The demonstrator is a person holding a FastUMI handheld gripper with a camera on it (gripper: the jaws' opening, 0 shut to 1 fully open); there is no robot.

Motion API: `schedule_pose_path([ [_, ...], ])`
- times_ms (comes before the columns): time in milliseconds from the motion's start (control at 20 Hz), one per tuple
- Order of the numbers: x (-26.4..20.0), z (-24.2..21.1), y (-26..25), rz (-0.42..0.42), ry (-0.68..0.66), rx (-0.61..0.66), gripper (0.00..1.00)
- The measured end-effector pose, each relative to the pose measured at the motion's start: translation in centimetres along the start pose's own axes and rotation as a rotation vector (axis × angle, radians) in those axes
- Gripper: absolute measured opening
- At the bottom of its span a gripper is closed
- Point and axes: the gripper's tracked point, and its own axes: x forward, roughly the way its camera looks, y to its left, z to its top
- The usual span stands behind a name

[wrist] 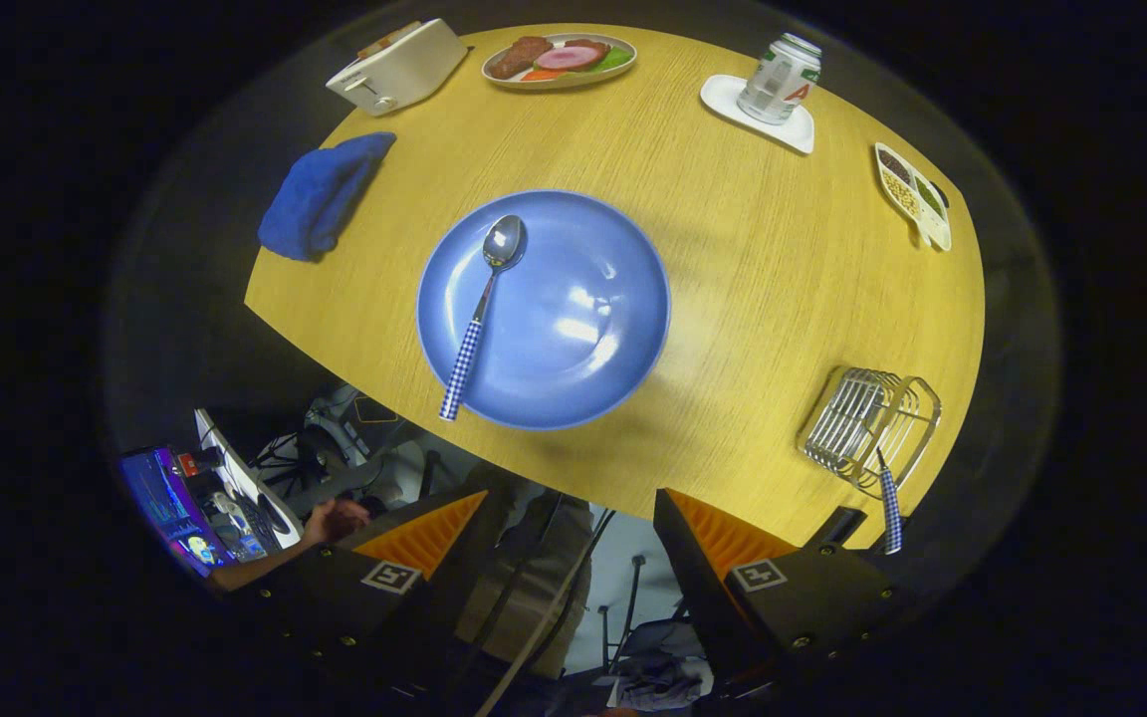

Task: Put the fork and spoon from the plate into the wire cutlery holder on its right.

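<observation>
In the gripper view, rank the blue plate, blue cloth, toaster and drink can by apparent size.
1. blue plate, by far largest.
2. blue cloth and toaster look similar; the toaster sits farther off, so unranked.
3. drink can, smallest.
The gripper is open, holding nothing.

A yellow wooden table (733,289) carries a blue plate (573,339), wire cutlery holder (867,428), blue cloth (320,194), toaster (399,65), food plate (559,60), coaster (723,98) and sectioned dish (912,194).
</observation>
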Motion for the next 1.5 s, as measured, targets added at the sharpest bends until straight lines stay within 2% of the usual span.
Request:
schedule_pose_path([
  [250,2.3,2.9,2.6,0.028,-0.008,0.015,0.97],
  [400,4.2,4.7,5.0,0.071,-0.017,0.049,0.97],
  [700,6.9,6.9,7.0,0.095,-0.01,0.088,0.94],
  [800,7.9,7.1,7.3,0.096,0.005,0.098,0.83],
  [950,9.3,7.7,7.9,0.111,0.014,0.119,0.83],
  [1000,9.7,7.6,7.7,0.106,0.024,0.128,0.61],
  [1050,10.0,7.6,7.8,0.117,0.033,0.137,0.54],
  [1250,10.1,8.1,8.1,0.164,0.055,0.178,0.55],
  [1400,10.2,8.5,6.7,0.109,0.043,0.155,0.55],
  [1500,10.3,8.2,6.7,0.11,0.062,0.157,0.55],
])
